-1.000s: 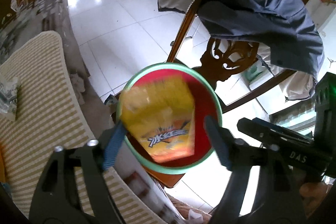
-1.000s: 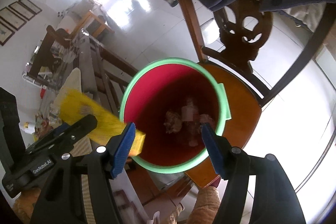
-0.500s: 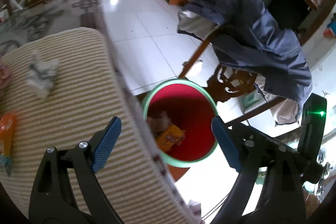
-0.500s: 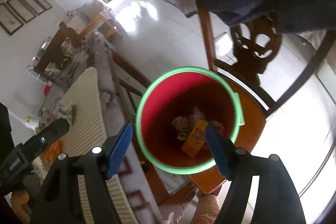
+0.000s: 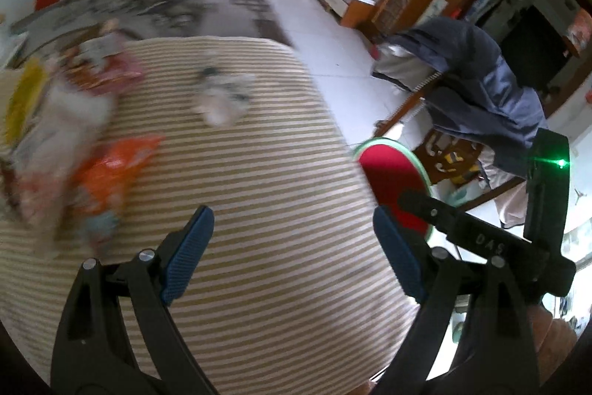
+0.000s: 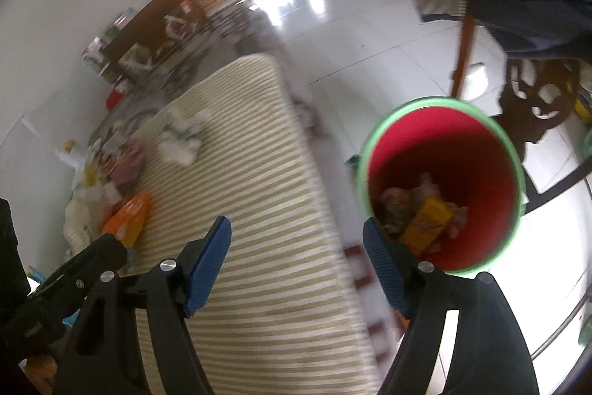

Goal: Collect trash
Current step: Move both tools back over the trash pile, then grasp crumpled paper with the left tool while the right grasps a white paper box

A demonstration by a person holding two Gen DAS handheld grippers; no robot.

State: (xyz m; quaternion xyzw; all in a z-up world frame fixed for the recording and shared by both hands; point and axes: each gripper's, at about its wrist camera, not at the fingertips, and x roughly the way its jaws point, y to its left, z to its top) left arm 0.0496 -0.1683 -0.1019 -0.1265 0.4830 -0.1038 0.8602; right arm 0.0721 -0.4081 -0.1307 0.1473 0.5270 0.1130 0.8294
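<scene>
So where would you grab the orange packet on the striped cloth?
The orange packet lies flat on the striped cloth, so come from above and pinch one raised edge across its narrow width. Blur hides the exact creases.

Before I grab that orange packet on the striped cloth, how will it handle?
The orange packet looks like a crinkled, flattish film wrapper, so it is probably light and floppy and may buckle between the pads. Its surface seems glossy, so it could slip. It lies against other litter, which might drag along. Both views are blurred, so this is tentative.
</scene>
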